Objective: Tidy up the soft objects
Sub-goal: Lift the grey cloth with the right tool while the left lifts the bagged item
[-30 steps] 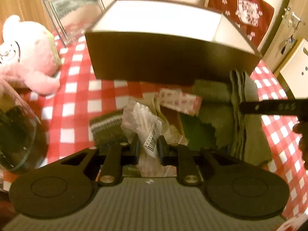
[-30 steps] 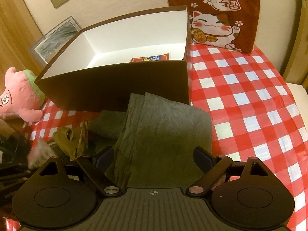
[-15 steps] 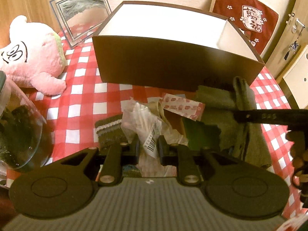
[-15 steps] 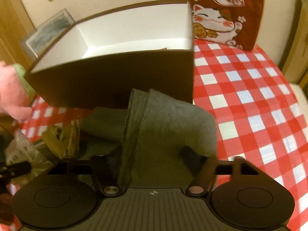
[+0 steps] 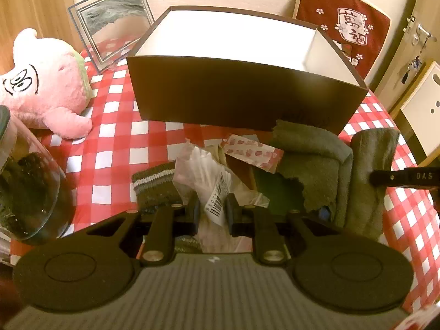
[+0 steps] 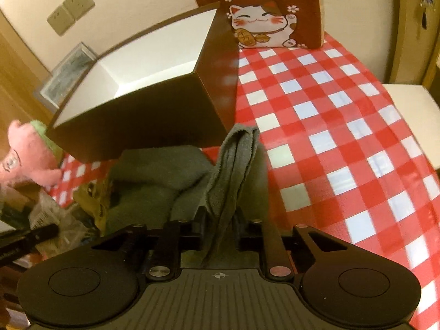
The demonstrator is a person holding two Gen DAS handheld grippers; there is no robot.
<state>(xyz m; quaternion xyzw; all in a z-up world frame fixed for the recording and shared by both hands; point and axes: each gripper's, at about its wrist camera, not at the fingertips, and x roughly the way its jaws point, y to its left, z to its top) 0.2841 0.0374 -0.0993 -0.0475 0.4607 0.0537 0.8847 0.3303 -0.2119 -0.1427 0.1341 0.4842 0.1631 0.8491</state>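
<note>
our right gripper (image 6: 219,220): jaws closing on a bunched fold of the grey towel (image 6: 233,170), its long axis running away toward the box (image 6: 143,110) | our left gripper (image 5: 210,213): narrow, pinching the crinkly plastic bag (image 5: 209,178) | pile contents tangled | box floor mostly hidden by its near wall

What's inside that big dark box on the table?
The box shows bare white inner walls and a strip of white floor at the back. Its near dark wall hides most of the floor, so anything lying there cannot be seen.
</note>
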